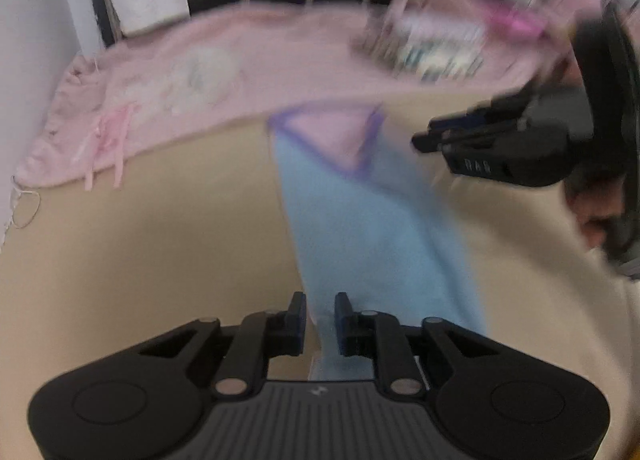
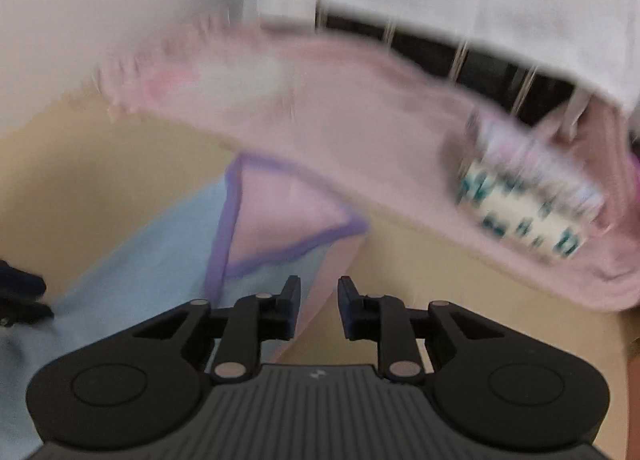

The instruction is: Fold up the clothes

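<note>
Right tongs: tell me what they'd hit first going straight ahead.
Probably the blue cloth, whose purple-edged pink corner lies just past the tips of the right tongs. Beyond it comes the pink garment. The picture is blurred, so depth is uncertain.

Pale letters on the right gripper point(image 1: 424, 140) body — too blurred to read, no other legible text

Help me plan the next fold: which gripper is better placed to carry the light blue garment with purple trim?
Left, probably. The left gripper has the light blue garment with purple trim running between its fingers, while the right gripper looks open, only beside the cloth's edge. Blur hides how firm either grip is.
</note>
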Motion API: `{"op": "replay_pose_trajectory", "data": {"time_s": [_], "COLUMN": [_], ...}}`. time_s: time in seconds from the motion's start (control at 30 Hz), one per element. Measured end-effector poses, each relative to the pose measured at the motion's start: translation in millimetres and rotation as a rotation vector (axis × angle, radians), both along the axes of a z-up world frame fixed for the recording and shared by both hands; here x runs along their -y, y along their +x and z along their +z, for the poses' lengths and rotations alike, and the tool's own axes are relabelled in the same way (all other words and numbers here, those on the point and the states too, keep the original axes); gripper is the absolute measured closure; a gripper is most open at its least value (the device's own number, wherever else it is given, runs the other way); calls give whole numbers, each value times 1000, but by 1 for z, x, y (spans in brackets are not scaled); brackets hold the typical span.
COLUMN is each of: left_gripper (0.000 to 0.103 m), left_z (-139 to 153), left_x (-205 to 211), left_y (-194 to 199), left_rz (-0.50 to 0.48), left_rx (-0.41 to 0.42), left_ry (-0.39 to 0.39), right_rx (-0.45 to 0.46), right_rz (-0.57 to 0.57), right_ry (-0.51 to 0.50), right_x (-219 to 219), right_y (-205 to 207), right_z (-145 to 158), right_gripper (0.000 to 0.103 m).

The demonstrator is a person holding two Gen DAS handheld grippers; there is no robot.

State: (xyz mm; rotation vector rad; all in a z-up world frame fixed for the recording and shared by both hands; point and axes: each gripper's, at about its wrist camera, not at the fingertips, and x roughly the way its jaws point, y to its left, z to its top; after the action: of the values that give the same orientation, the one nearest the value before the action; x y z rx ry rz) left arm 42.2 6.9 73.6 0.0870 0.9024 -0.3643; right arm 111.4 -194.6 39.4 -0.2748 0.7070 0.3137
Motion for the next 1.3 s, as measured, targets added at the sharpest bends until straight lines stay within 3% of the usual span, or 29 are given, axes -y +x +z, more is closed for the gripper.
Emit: {"op": "replay_pose_trajectory", "data": {"time_s": [0.07,0.13,0.27,0.4,0.43,0.53,0.57,0.63,0.7,0.77,0.83,0.93,1.03,1.13,1.23,1.3], "left_gripper": [55,51,63,80,80,79,79,73,56,55,55,56,55,55,46,43], "left_z": [4,-2,-40,-47,-47,-44,-41,-34,-30,-33,-41,-53,-64,-65,-59,-63], "left_x": [-32,-59,-78,-63,-58,-36,-33,-40,-50,-56,-55,-48,-39,-37,-49,-46], "left_y": [-31,-62,-108,-154,-165,-198,-207,-220,-228,-235,-237,-240,-249,-256,-273,-279], "left_rz": [-11,-7,25,15,5,-92,-128,-210,-286,-384,-438,-540,-661,-675,-668,-726], "left_rx": [35,55,-1,19,9,22,37,99,174,248,259,286,346,353,460,529], "left_ry": [-46,-67,-131,-197,-213,-193,-185,-206,-202,-143,-98,-93,-45,3,56,121], "right_rx": [52,32,-1,-35,-34,7,18,58,104,130,130,146,150,155,203,210], "right_rz": [22,84,175,210,205,177,172,198,287,398,485,539,574,609,587,552], "right_ry": [68,113,180,161,142,88,78,115,146,132,99,84,83,82,137,130], "right_x": [2,-3,-35,-62,-64,-54,-47,-25,-6,5,5,-5,-19,-33,-20,-10], "right_y": [-41,-85,-158,-185,-189,-203,-208,-226,-254,-284,-312,-341,-348,-355,-363,-361], "right_z": [17,18,-1,-21,-25,-27,-25,-14,-3,2,-1,-13,-19,-26,-19,-21], "right_gripper": [80,80,80,80,80,64,64,64,61,57,57,58,67,68,57,56]}}
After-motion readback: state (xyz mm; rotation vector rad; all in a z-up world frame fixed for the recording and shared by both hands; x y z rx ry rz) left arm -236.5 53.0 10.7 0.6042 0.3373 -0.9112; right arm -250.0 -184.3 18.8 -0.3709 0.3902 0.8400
